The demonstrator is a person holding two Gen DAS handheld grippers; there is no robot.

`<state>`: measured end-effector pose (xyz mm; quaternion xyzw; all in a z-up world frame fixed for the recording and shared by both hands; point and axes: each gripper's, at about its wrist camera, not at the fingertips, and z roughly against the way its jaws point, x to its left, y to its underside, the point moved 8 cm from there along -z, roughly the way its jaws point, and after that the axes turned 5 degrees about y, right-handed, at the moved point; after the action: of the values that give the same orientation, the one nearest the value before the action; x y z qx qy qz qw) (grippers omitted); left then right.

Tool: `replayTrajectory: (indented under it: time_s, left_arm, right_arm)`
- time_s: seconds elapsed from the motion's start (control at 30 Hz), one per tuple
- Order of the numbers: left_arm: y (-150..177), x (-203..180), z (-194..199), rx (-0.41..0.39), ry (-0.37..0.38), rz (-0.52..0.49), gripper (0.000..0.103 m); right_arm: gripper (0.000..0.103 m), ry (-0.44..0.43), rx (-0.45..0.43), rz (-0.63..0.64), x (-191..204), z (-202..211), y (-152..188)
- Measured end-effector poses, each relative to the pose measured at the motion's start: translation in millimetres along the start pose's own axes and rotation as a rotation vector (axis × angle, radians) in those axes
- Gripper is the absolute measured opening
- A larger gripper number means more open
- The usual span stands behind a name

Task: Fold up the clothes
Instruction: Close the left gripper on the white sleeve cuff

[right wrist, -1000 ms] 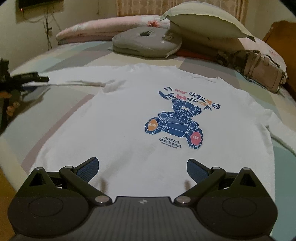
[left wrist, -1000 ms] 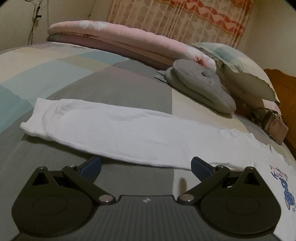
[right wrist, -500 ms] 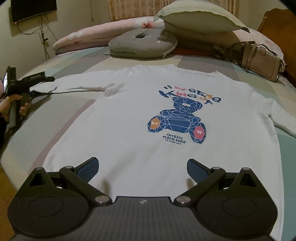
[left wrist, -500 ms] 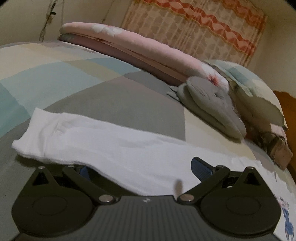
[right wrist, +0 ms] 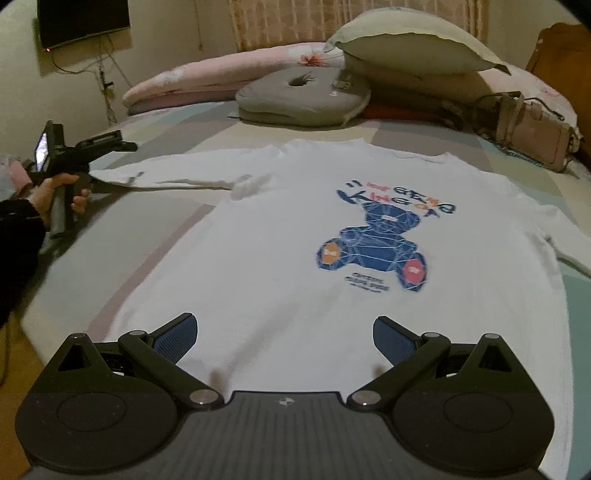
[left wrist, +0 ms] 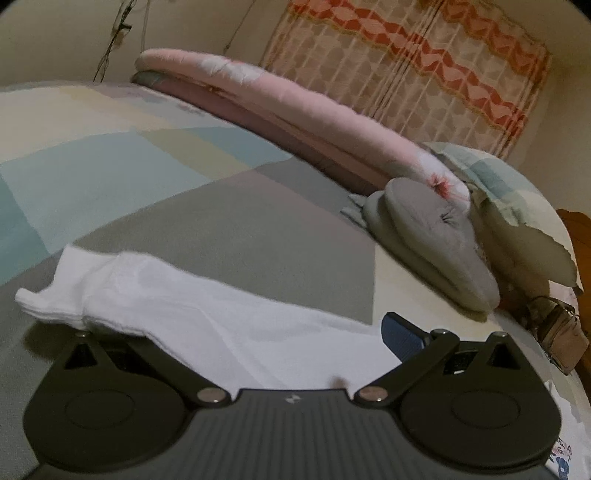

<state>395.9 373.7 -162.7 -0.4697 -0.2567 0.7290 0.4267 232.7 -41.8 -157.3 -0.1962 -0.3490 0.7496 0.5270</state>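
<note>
A white long-sleeved shirt (right wrist: 280, 258) with a blue bear print lies flat and face up on the bed. Its left sleeve (left wrist: 207, 321) stretches across the left wrist view, with the cuff (left wrist: 70, 295) rumpled and slightly raised. My left gripper (left wrist: 288, 343) is open around this sleeve. The cloth covers its left finger, and only the blue right pad (left wrist: 400, 338) shows. The right wrist view has the left gripper (right wrist: 116, 142) in a person's hand (right wrist: 55, 192) at the sleeve end. My right gripper (right wrist: 284, 339) is open, just above the shirt's bottom hem.
At the head of the bed are a grey ring cushion (right wrist: 303, 96), a rolled pink quilt (left wrist: 295, 110), pillows (right wrist: 413, 48) and a beige handbag (right wrist: 532, 129). The bed's near edge (right wrist: 40, 306) drops off at the left. A wall screen (right wrist: 83, 20) hangs beyond.
My left gripper has pushed forward into the sleeve, which now covers its left finger, and the cuff has bunched up. The right gripper has shifted only slightly over the hem.
</note>
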Motion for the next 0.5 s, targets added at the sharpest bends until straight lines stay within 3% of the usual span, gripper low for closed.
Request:
replayTrajectory:
  time_s: [0.13, 0.3, 0.5]
  left_arm:
    - [-8.1, -13.8, 2.9, -0.004, 0.008, -0.030, 0.102]
    - [-17.8, -36.2, 9.6, -0.019, 0.019, -0.074, 0.102]
    - [-27.5, -69.1, 14.9, -0.010, 0.046, -0.113, 0.102]
  right_arm:
    - [0.103, -0.087, 0.011, 0.011, 13.4, 7.8, -3.2]
    - [0.103, -0.074, -0.012, 0.113, 25.9, 18.1, -7.0]
    - [0.103, -0.044, -0.005, 0.080, 9.6, 28.6, -6.1]
